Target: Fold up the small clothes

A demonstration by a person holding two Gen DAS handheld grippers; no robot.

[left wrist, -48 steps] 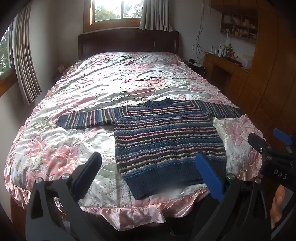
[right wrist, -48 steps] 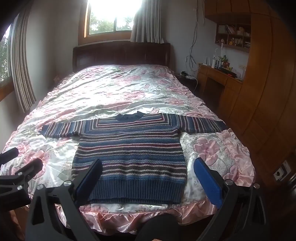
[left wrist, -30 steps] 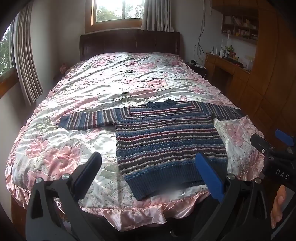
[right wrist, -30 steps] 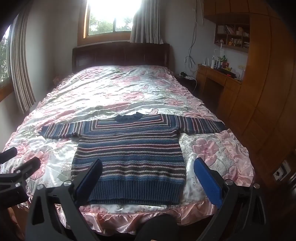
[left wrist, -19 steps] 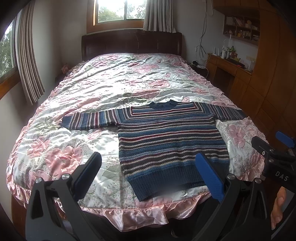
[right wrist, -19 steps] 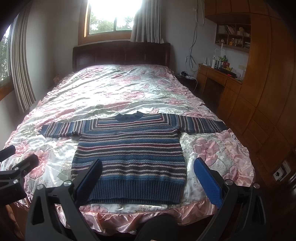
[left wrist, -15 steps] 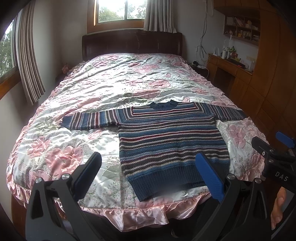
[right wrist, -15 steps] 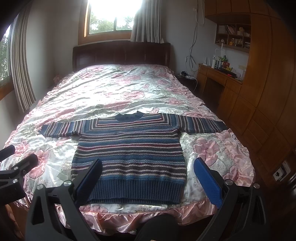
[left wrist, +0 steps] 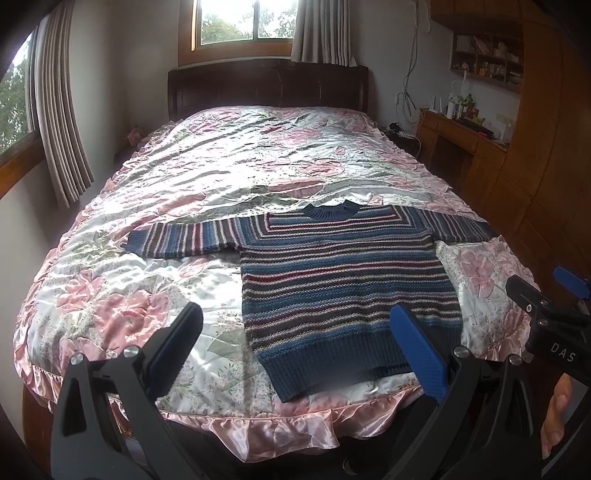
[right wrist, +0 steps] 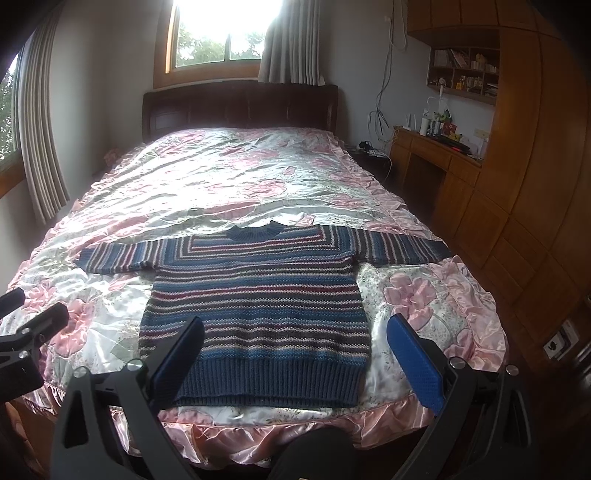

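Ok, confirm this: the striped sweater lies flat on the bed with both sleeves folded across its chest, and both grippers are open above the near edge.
Not quite. The striped sweater has both sleeves spread straight out sideways, not folded, as the right wrist view shows. It does lie flat on the bed, with the left gripper and right gripper open.

A bed (left wrist: 258, 177) fills the room's middle, covered by a shiny satin bedspread (right wrist: 236, 184) printed with pink flowers and edged in a pink ruffle. A dark wooden headboard (left wrist: 267, 90) stands at its far end beneath a window (right wrist: 218, 35) flanked by a grey curtain (left wrist: 321, 31). Another curtain (left wrist: 61, 122) hangs at the left. On the right, a wooden desk (right wrist: 436, 158) carries small clutter, with a wall shelf (right wrist: 463, 72) above and wooden cabinets (right wrist: 535, 192) alongside.
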